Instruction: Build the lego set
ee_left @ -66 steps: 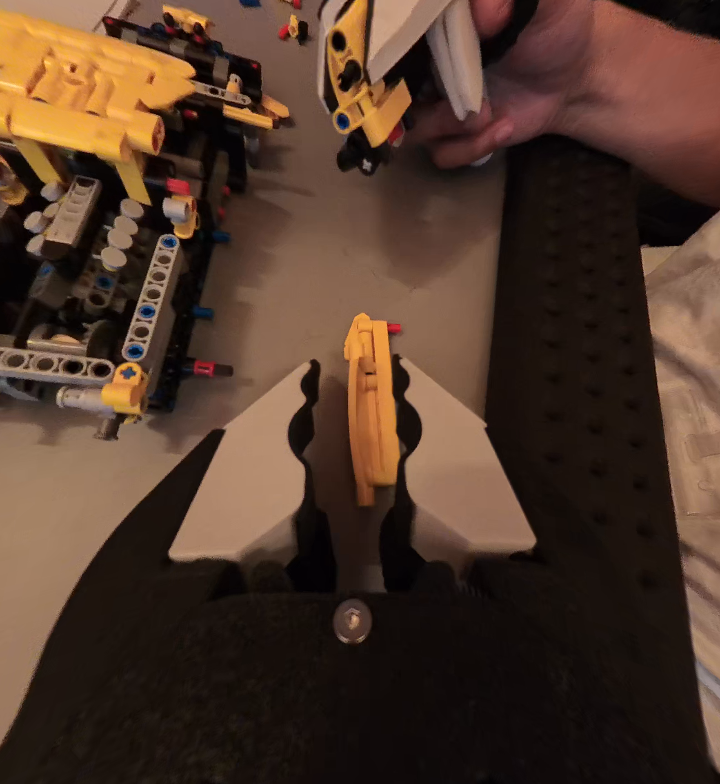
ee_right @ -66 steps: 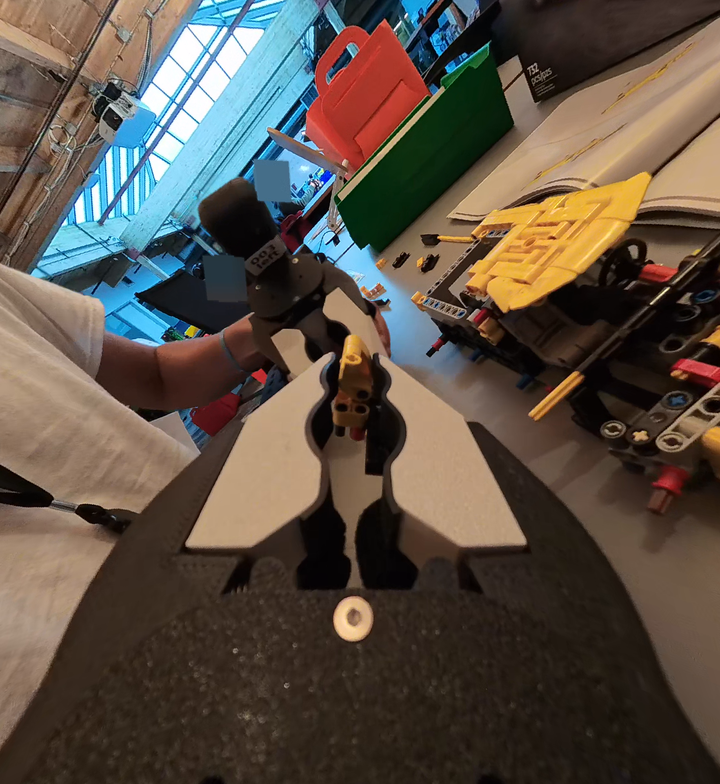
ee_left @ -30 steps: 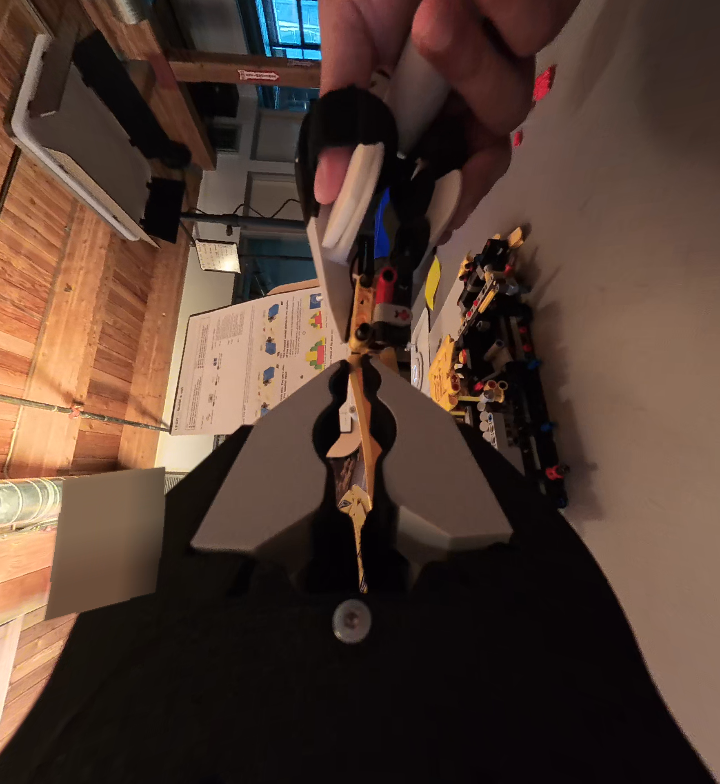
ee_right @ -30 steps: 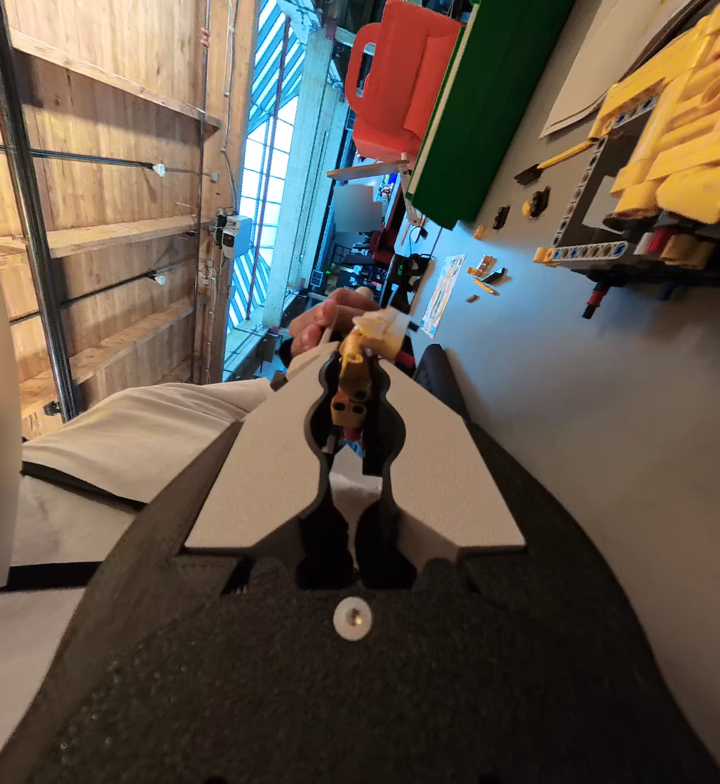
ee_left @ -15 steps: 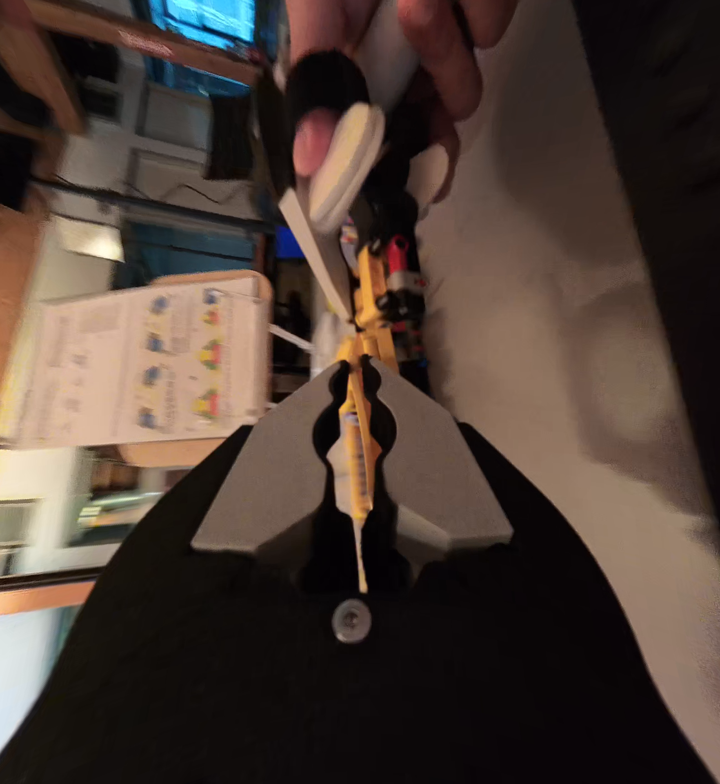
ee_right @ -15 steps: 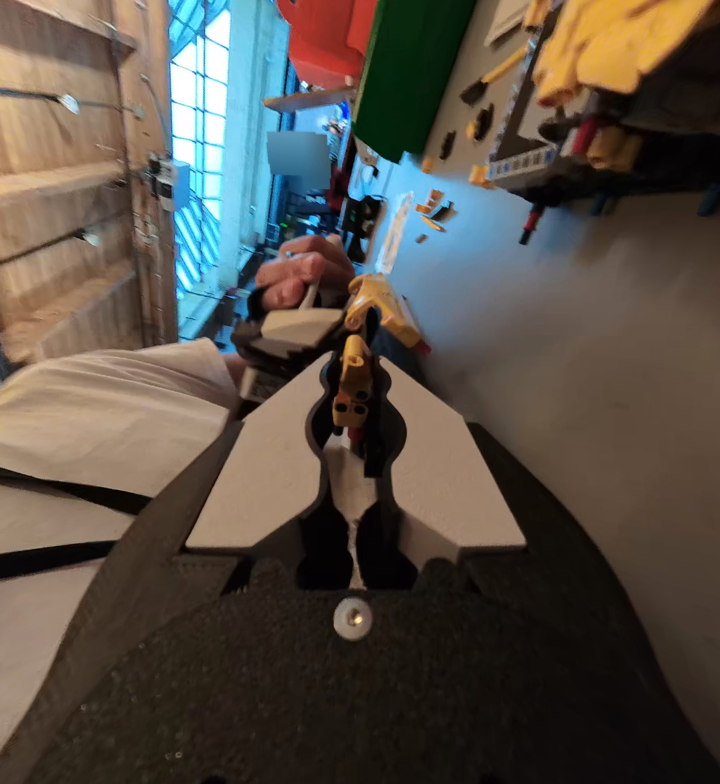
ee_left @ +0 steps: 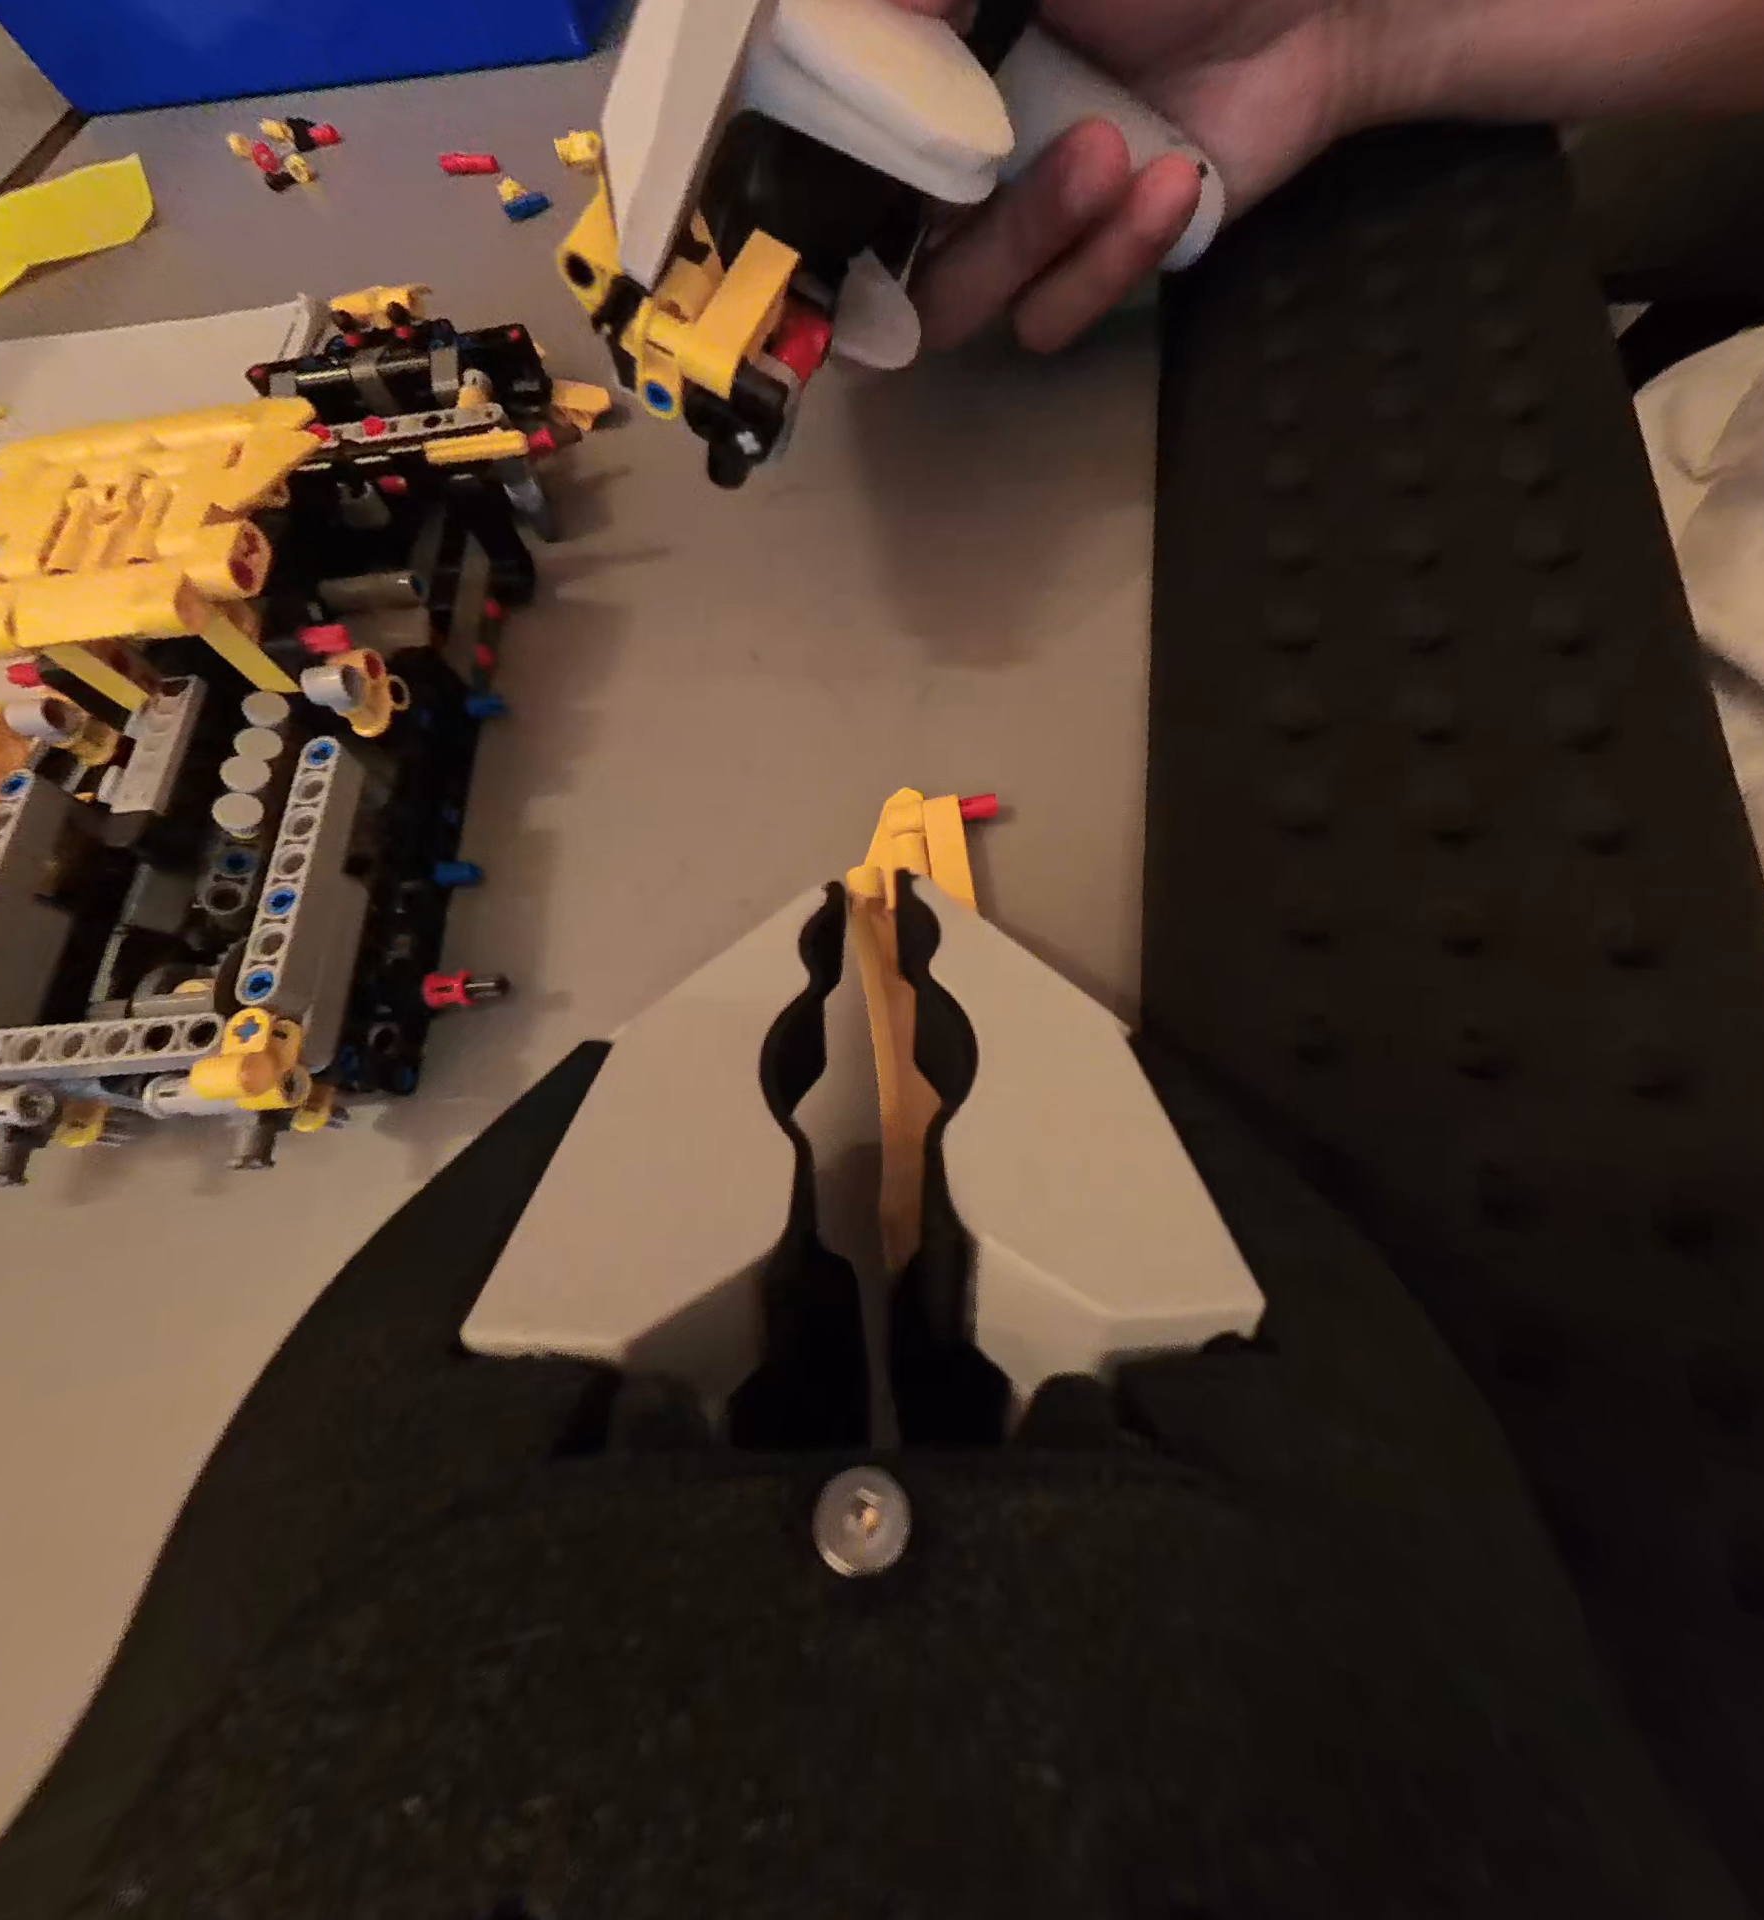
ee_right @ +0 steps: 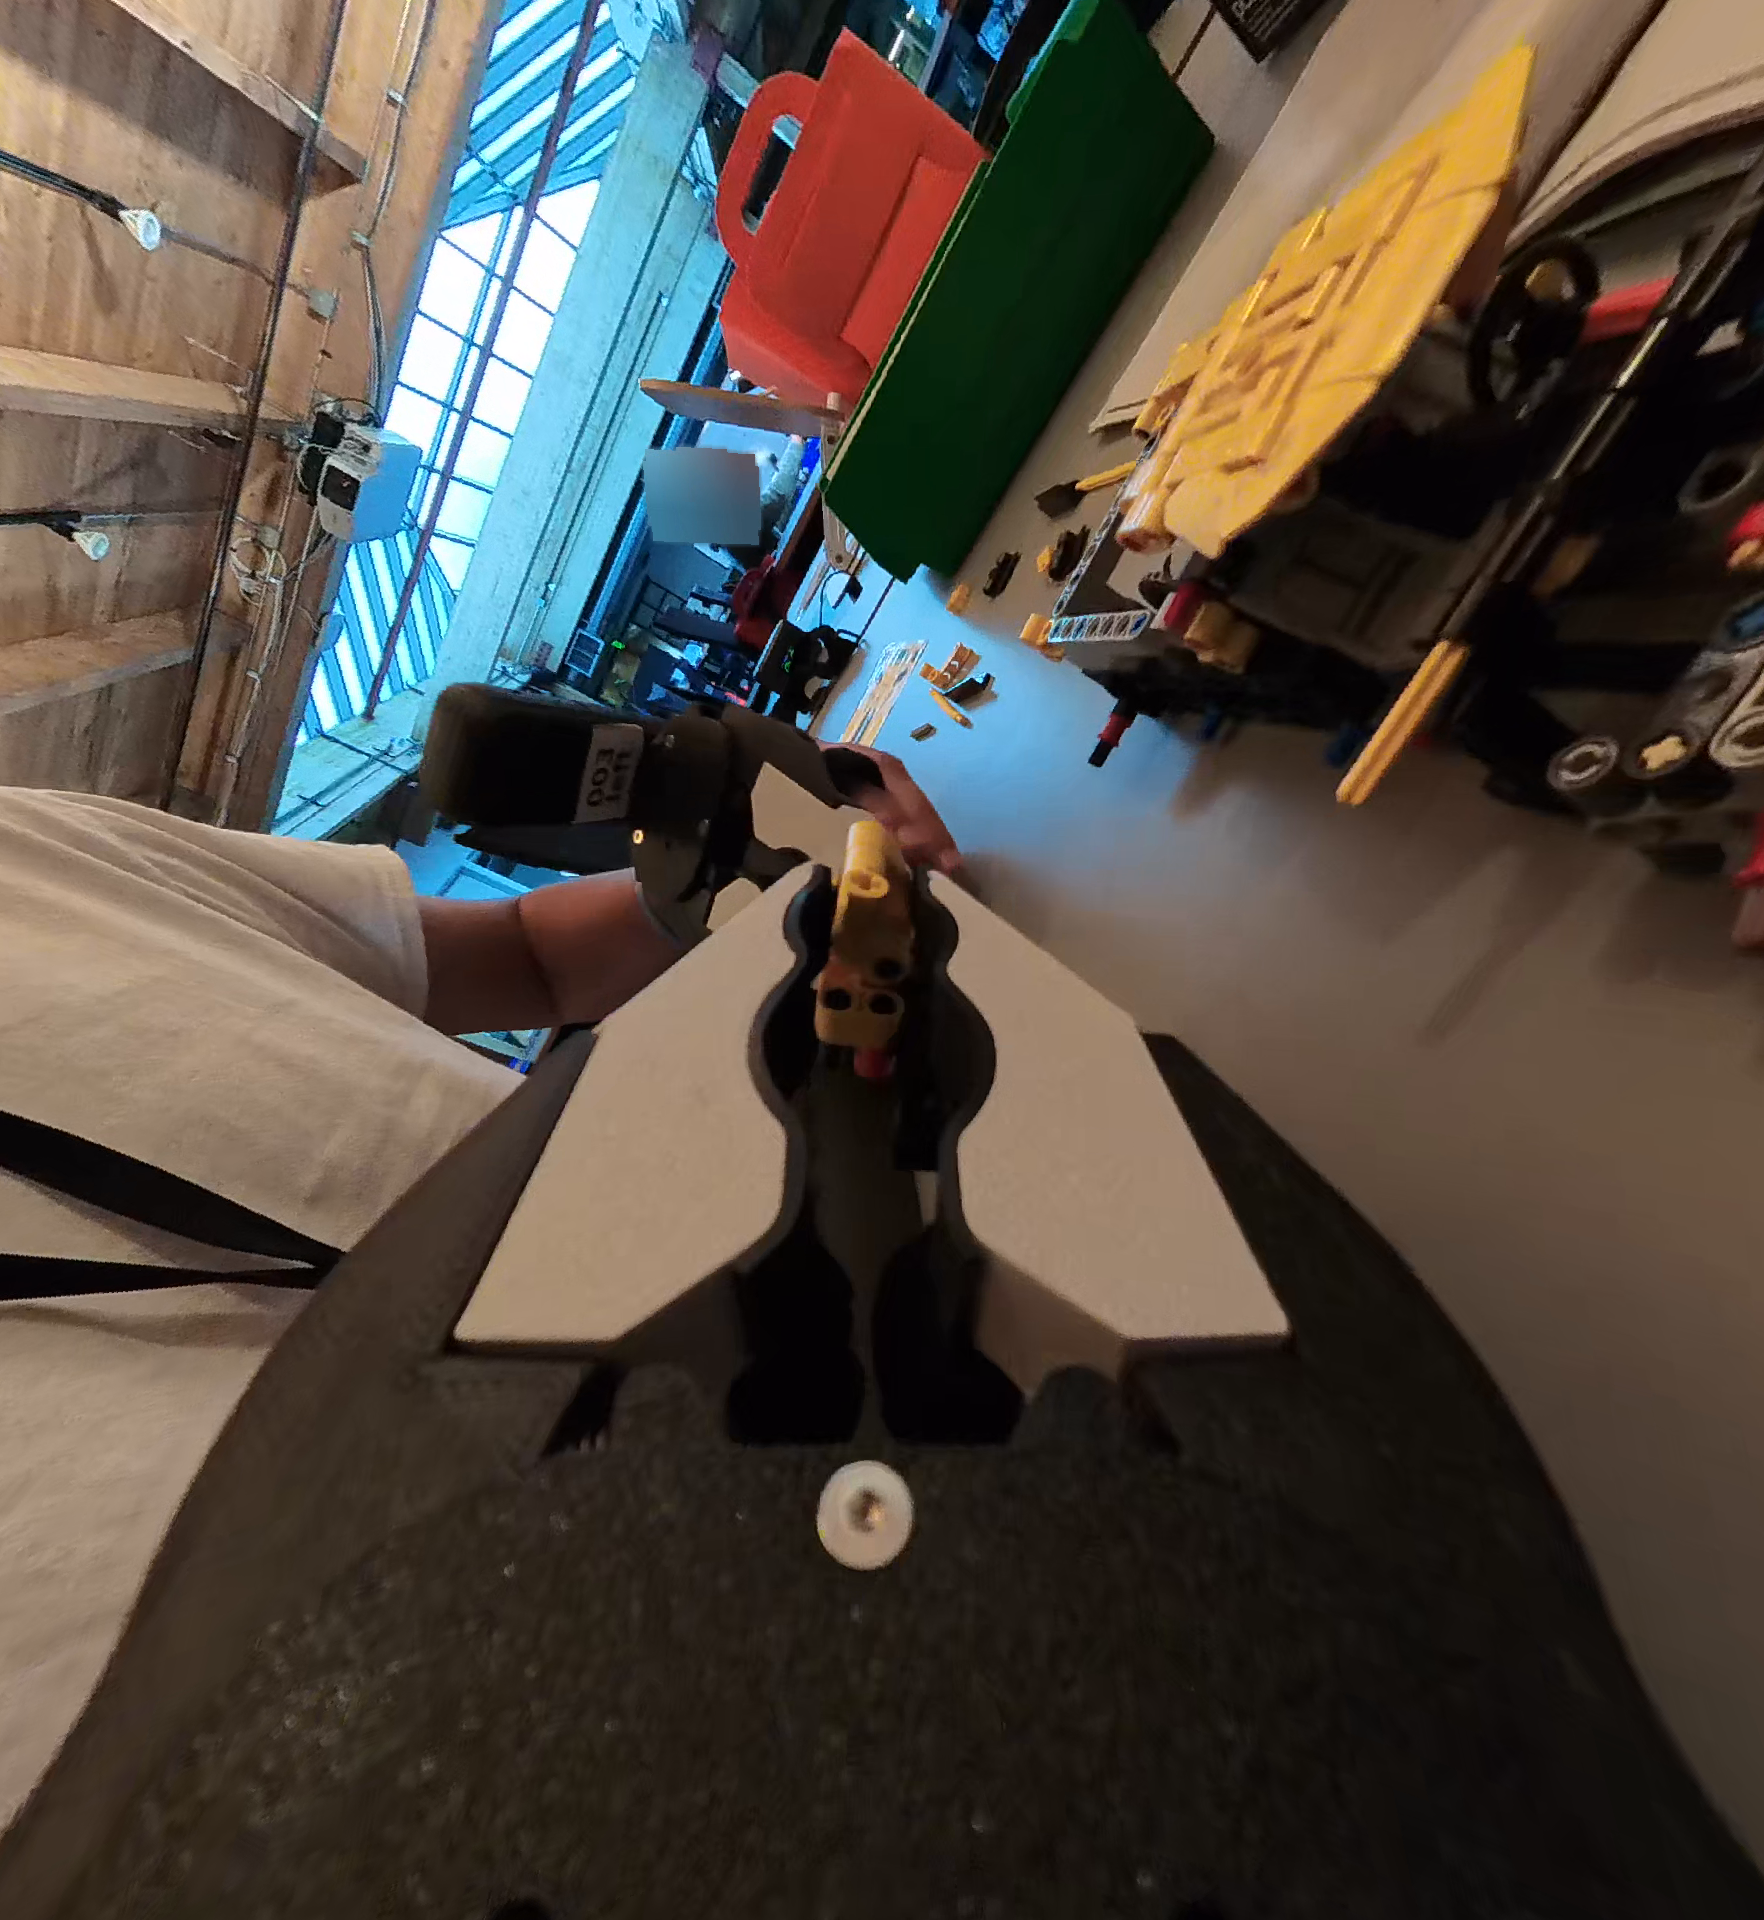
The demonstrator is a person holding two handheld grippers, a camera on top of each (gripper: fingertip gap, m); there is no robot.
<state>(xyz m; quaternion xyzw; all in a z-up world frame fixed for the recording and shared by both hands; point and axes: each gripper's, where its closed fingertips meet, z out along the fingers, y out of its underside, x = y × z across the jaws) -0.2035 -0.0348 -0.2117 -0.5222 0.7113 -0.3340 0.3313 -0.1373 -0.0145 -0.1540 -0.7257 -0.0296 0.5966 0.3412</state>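
Grey worktop (ee_left: 774, 665) carries the half-built lego vehicle (ee_left: 203, 748), a black frame with grey holed beams, blue and red pins and a yellow panel block on top. Loose small pieces (ee_left: 286, 145) and a yellow paper scrap (ee_left: 57, 223) lie on the far side of that vehicle, before a blue box (ee_left: 286, 42). A black studded mat (ee_left: 1429, 727) runs along the worktop's edge, on the vehicle's near-right side.

The left claw (ee_left: 873, 894) is clamped on a thin yellow curved panel piece (ee_left: 899, 997) with a red pin at its tip, held just above the worktop to the right of the vehicle. The right claw (ee_right: 862, 894) is pinched shut on a small yellow-and-black sub-assembly (ee_right: 862, 966), with what seems a red pin under it; the left wrist view shows it hanging in the air beyond the vehicle's right corner.

Behind, wooden walls, a tall window (ee_right: 442, 343), a red carrier (ee_right: 836, 239) and a green box (ee_right: 1003, 312).
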